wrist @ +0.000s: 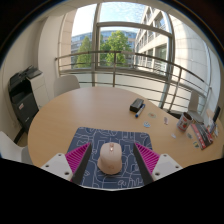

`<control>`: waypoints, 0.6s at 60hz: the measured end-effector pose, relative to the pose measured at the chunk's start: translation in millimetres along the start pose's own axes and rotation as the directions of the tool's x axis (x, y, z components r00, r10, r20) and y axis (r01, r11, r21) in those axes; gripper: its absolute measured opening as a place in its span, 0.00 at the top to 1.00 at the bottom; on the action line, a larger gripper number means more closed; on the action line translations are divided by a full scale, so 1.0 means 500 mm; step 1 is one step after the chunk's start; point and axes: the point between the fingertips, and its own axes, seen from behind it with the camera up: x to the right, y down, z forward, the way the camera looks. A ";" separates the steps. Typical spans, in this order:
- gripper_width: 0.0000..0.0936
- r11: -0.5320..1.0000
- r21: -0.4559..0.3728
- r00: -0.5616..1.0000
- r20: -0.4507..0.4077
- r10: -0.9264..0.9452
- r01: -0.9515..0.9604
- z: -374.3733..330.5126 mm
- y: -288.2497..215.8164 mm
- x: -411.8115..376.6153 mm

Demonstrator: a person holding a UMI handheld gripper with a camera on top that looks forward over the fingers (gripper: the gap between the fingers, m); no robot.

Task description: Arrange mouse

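Gripper (110, 160) spread wide, both pink pads (78, 158) clear of anything; mouse (110, 157) (pale, rounded) sits between the fingers with a gap either side, resting on a dark patterned mouse mat (110, 136); mat lies on a round wooden table (90, 108); beyond, a small black box (137, 104); windows (120, 40) behind.

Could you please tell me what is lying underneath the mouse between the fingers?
The mouse rests on a dark patterned mouse mat on the round table, standing between the open claw. The mat's part beneath the mouse is covered.
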 end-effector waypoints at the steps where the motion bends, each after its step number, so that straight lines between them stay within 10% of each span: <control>1: 0.10 1.000 0.005 1.000 -0.003 0.003 -0.003 -0.015 -0.006 -0.002; 36: 0.10 0.997 0.069 0.999 -0.037 0.022 -0.019 -0.422 0.026 -0.021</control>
